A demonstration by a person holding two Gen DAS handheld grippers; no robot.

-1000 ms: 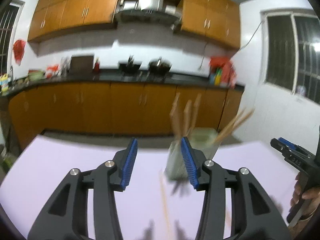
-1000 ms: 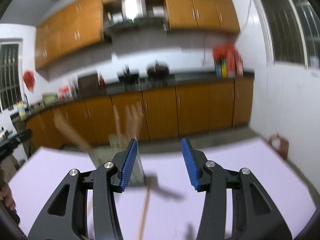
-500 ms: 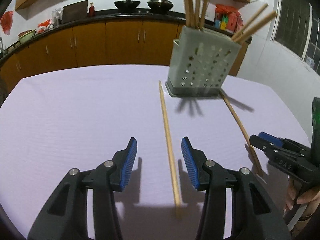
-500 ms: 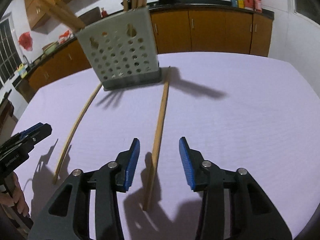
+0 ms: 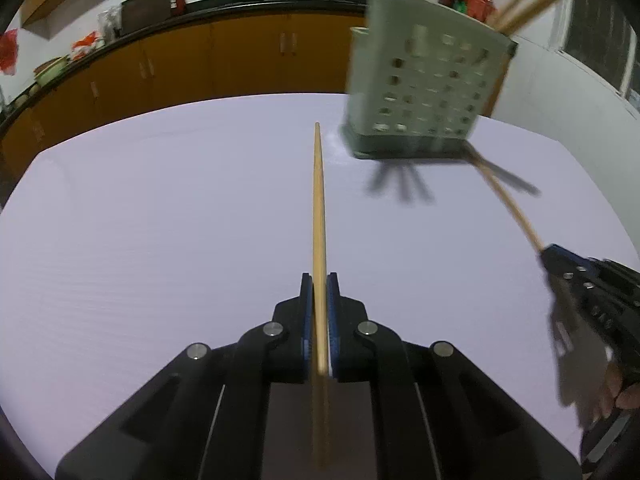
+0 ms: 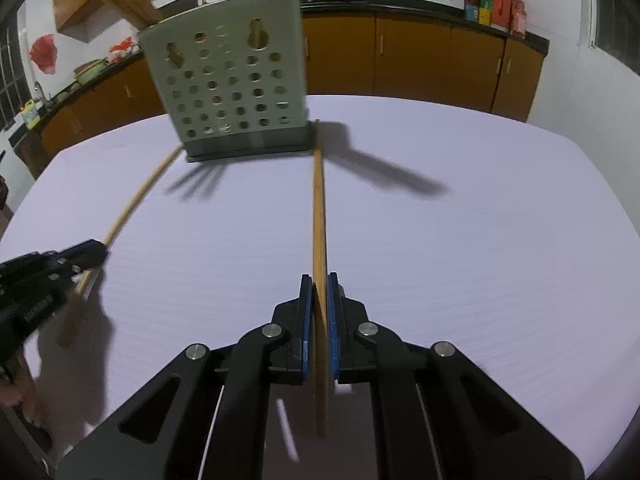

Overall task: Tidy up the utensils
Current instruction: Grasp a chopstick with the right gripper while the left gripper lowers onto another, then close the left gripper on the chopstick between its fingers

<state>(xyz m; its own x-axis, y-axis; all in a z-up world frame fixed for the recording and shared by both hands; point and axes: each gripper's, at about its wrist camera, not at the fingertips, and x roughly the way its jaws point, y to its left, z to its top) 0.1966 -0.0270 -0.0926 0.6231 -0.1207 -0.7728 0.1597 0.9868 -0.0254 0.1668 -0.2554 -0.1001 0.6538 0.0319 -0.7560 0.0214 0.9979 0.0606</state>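
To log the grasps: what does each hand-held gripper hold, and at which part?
Each holds one chopstick near its near end: left hand-held gripper on left chopstick, right hand-held gripper on right chopstick.

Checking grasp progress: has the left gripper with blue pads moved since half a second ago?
Yes. The left gripper has come forward toward the grey perforated utensil holder, which looms larger, and its jaws have shut on the wooden chopstick.

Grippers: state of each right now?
Left gripper: closed on a chopstick.
Right gripper: closed on the other chopstick.
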